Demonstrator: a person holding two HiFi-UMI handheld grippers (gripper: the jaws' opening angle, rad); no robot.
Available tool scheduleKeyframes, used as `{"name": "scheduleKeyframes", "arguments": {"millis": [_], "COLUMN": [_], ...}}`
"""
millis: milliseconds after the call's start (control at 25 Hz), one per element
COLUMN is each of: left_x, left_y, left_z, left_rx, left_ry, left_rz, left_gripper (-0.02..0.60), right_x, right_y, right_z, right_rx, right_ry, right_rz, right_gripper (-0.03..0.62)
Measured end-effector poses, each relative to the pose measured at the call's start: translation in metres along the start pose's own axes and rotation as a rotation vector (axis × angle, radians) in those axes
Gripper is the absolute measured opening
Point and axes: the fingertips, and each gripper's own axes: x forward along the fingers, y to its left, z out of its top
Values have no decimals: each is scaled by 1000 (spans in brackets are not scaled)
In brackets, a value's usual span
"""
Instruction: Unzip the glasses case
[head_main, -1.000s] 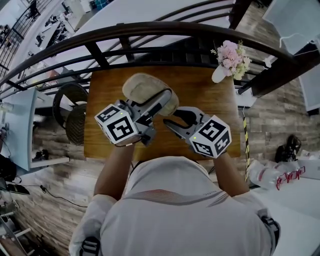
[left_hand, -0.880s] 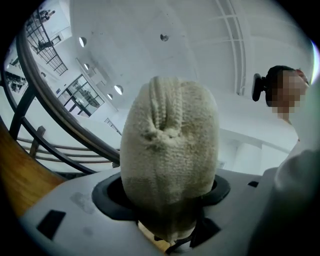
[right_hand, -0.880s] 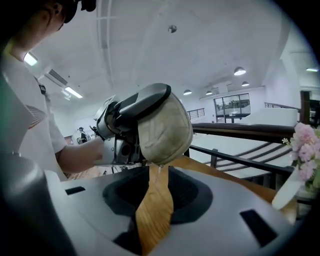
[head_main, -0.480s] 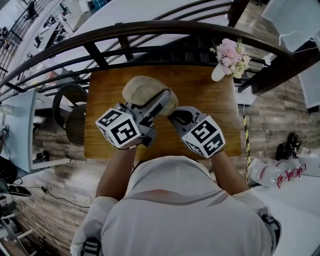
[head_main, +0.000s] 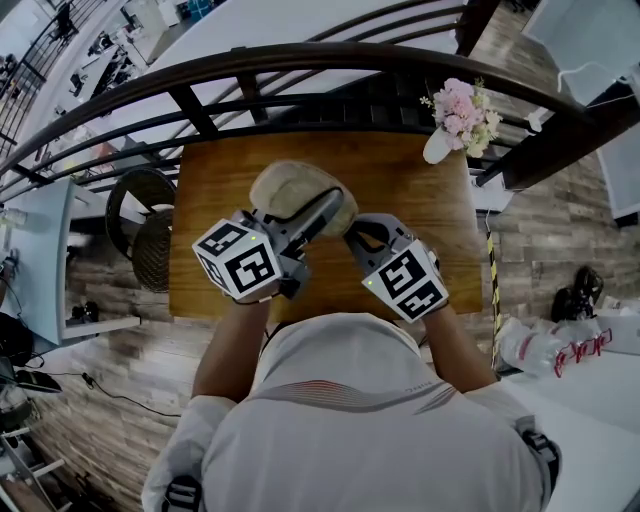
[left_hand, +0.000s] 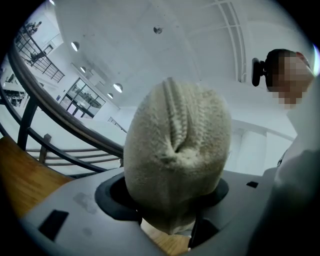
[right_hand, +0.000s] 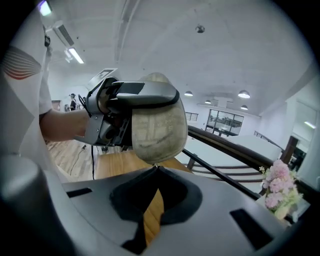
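Note:
A fuzzy beige glasses case is held off the wooden table by my left gripper. Its jaws are closing around the case's body, one finger lying along the case's side. In the left gripper view the case fills the gap between the jaws, its zipper seam running up the middle. My right gripper stands at the case's near end, shut on the small zipper pull. Seen from the right gripper view, the tips meet just under the rounded end of the case.
A white vase of pink flowers stands at the table's far right corner, also in the right gripper view. A dark curved railing runs behind the table. A round black chair sits to its left.
The right gripper's jaws were open beside the case; it moved in to the case's near end, rolled, and shut there. The left gripper and the case barely moved.

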Motion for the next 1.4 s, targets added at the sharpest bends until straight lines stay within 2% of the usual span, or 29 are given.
{"name": "scheduleKeyframes", "arguments": {"millis": [120,200,400,520,720,920,1120,1240,1400], "left_x": [-2,-4,-5,-7,-4,-3,-7,-9,-15], "left_y": [-1,-4,-13,-15,-15,-13,-4,4,18], "left_z": [-8,-15,-37,-49,-67,-98,-128,-142,-158], "left_rx": [-10,10,137,184,233,338,401,450,552], "left_ry": [35,72,200,282,390,543,686,757,871], "left_rz": [-12,-25,-41,-48,-54,-39,-19,1,60], "left_gripper": [288,288,288,288,288,288,288,288,288], "right_x": [-5,-7,-9,-8,-9,-13,-19,-21,-21], "right_y": [-10,-16,-24,-22,-24,-27,-28,-26,-18], "right_z": [-4,-7,-8,-8,-4,8,22,29,29], "right_rx": [-63,-123,-318,-405,-464,-513,-577,-625,-734], "right_ry": [15,32,84,93,75,45,6,0,26], "right_rz": [-48,-77,-139,-138,-141,-158,-189,-196,-189], "right_gripper": [51,51,49,49,49,49,49,51,51]}}
